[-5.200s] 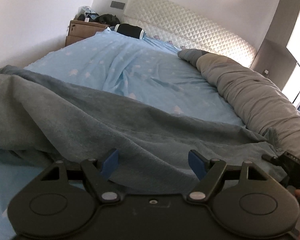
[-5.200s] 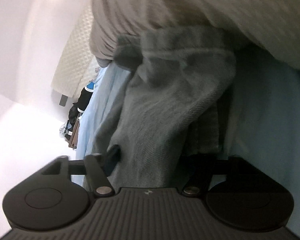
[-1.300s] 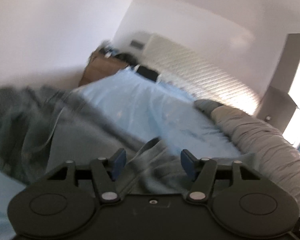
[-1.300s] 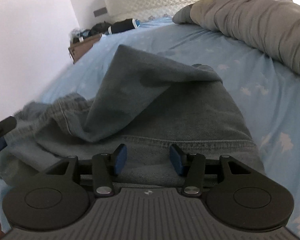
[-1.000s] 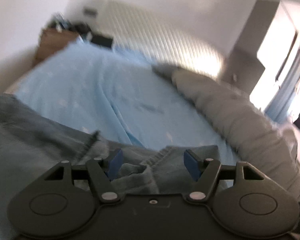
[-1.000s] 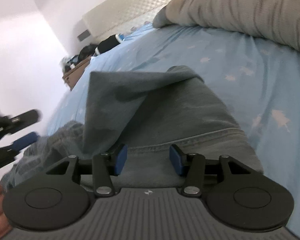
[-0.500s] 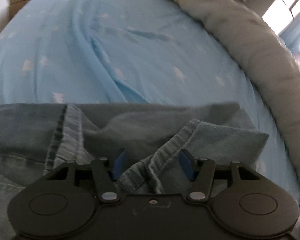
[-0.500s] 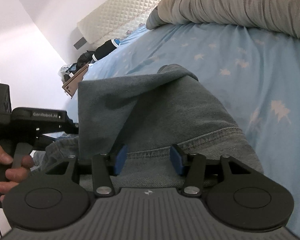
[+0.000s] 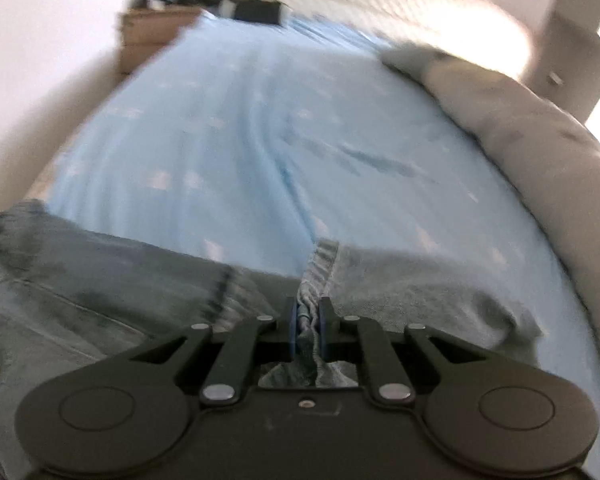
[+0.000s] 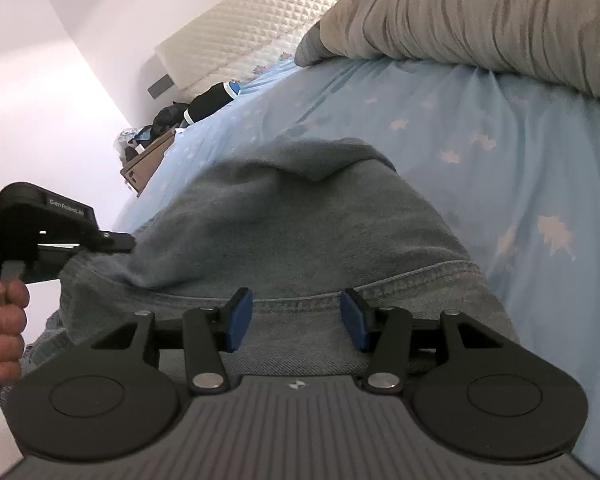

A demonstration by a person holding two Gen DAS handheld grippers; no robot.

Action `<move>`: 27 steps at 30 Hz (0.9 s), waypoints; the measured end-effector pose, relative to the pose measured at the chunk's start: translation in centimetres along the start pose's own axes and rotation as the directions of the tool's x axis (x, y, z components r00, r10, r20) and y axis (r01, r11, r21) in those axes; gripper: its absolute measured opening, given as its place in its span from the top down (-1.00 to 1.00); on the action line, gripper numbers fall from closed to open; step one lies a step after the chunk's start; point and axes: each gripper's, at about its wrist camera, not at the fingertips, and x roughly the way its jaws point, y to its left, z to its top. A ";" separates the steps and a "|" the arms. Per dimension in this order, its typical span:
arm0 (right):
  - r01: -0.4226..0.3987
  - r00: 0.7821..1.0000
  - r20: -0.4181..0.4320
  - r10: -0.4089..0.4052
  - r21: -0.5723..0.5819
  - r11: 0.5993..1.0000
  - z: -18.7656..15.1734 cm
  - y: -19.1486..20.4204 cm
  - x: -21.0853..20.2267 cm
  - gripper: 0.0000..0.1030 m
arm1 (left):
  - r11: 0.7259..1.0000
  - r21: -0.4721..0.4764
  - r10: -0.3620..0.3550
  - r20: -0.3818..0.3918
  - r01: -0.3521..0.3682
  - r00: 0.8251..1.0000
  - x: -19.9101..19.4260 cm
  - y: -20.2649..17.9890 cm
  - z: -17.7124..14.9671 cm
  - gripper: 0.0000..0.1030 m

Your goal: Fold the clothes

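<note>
Fingers on my left gripper (image 9: pixel 308 330) pinched the jeans (image 10: pixel 300 220) hem; right gripper (image 10: pixel 296 320) stayed wide. Mid-fold, I think. Next: lay hem over w/ care.

the whole left wrist view is motion-blurred, and the jeans (image 9: pixel 100 292) run off its left edge.

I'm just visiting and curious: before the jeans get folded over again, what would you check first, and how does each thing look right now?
1. Left gripper has cloth: ok, jaws shut on a bunched hem of the jeans.
2. Right gripper has cloth: not ok, jaws open over the seam.
3. Jeans lie flat: not ok, one layer is humped.
4. Sheet beyond is free: ok.
5. Duvet clear of the jeans: ok.
6. Left view sharp: not ok, blurred.
</note>
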 end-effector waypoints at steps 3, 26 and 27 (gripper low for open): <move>0.009 1.000 0.004 -0.009 -0.008 1.000 0.1 -0.1 0.3 -0.01 | 0.998 -0.053 0.039 -0.009 -0.040 0.999 1.5 1.0 -0.6 0.80; 0.055 0.998 0.022 -0.054 -0.006 0.998 -0.5 0.4 -0.1 -0.02 | 0.982 0.170 -0.089 -0.009 0.089 0.996 -4.1 0.8 -5.4 0.92; 0.058 0.998 0.027 -0.057 -0.007 0.998 -0.5 0.4 -0.2 -0.02 | 0.983 0.169 -0.076 -0.003 0.075 0.997 -4.4 0.5 -5.4 0.94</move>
